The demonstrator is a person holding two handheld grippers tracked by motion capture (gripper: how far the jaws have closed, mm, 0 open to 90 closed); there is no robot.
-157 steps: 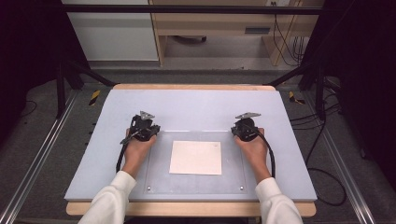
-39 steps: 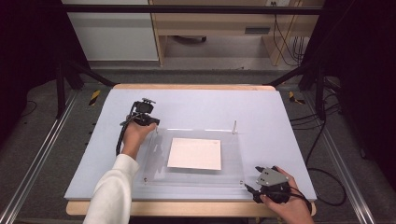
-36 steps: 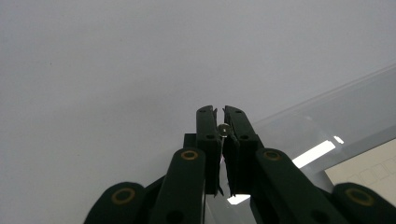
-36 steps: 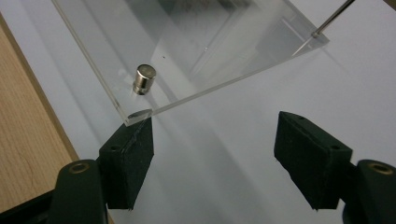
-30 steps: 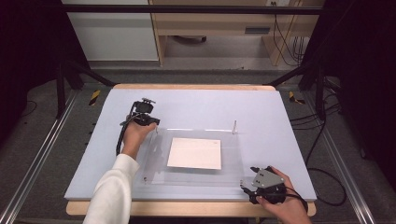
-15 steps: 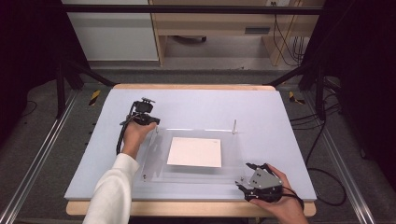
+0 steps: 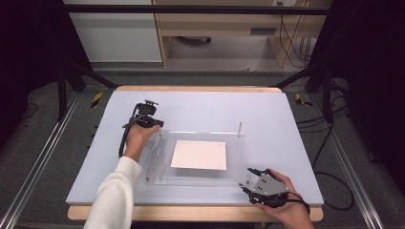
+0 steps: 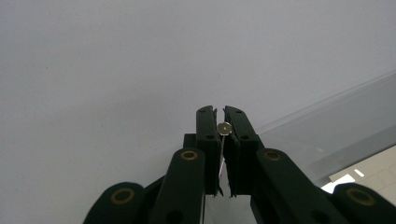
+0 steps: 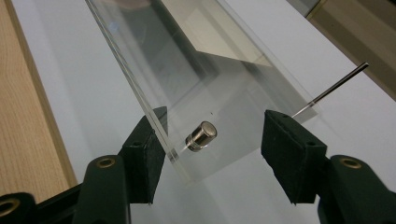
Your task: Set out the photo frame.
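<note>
Pinching a thin metal pin (image 8: 224, 127) at the clear acrylic frame's (image 7: 200, 183) far corner, the left gripper (image 7: 154, 125) holds; the right gripper's (image 9: 219, 156) jaws, just narrowing, straddle the near corner's silver standoff (image 9: 201, 135), untouched.

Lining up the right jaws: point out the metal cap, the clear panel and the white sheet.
metal cap (image 9: 201, 135): right gripper view, its round side.
clear panel (image 9: 154, 116): right gripper view, near edge.
white sheet (image 7: 199, 154): high view, centre.
</note>
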